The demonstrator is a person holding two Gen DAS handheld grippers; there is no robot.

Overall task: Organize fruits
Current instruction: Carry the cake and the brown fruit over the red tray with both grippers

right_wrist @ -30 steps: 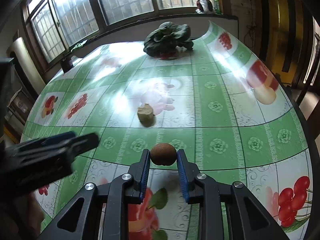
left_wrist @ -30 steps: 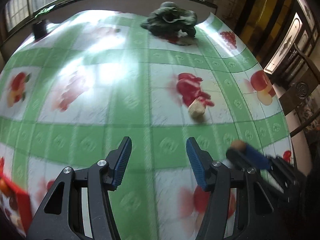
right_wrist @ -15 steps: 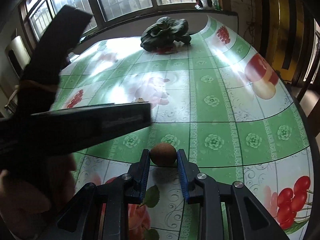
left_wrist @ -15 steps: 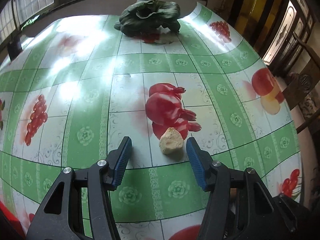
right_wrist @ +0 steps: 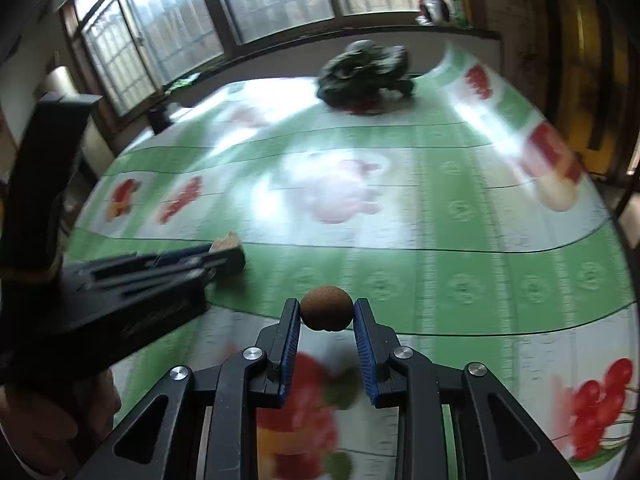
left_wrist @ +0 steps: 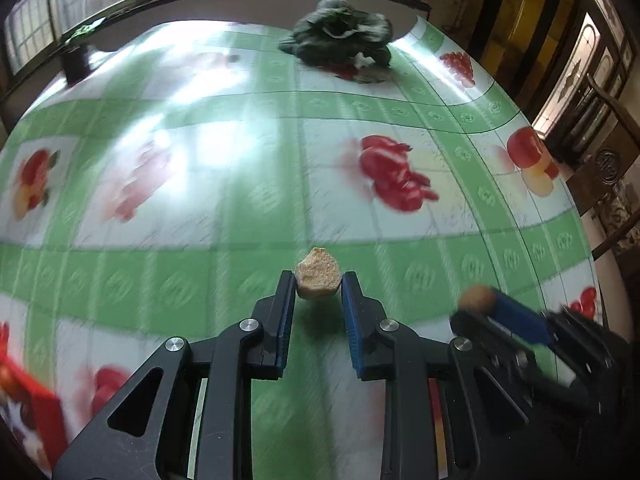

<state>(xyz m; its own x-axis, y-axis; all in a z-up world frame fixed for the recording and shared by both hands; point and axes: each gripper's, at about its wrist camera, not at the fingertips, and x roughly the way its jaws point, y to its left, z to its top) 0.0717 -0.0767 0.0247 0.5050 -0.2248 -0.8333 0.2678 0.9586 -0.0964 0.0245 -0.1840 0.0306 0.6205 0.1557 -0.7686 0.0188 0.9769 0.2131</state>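
A pale tan, rough-skinned fruit chunk (left_wrist: 318, 282) sits between the pads of my left gripper (left_wrist: 318, 280), whose jaws are closing and press on both its sides, just above the green-and-white tablecloth (left_wrist: 224, 264). In the right wrist view my right gripper (right_wrist: 327, 308) is shut on a round brown fruit (right_wrist: 327, 314), held over the cloth. The right gripper with its brown fruit (left_wrist: 476, 296) also shows at the lower right of the left wrist view. At the left of the right wrist view I see the left gripper (right_wrist: 230, 254) with the tan chunk (right_wrist: 226, 240).
A dark green leafy heap (left_wrist: 340, 40) lies at the far side of the table by the window. A red box (left_wrist: 36, 412) is at the near left corner. A dark cup (left_wrist: 74, 62) stands far left. A wooden chair (left_wrist: 612, 152) is beyond the right edge.
My left gripper went from open around the tan chunk to closed on it, and the view pulled back with the chunk in the jaws. The right gripper kept its hold on the brown fruit.
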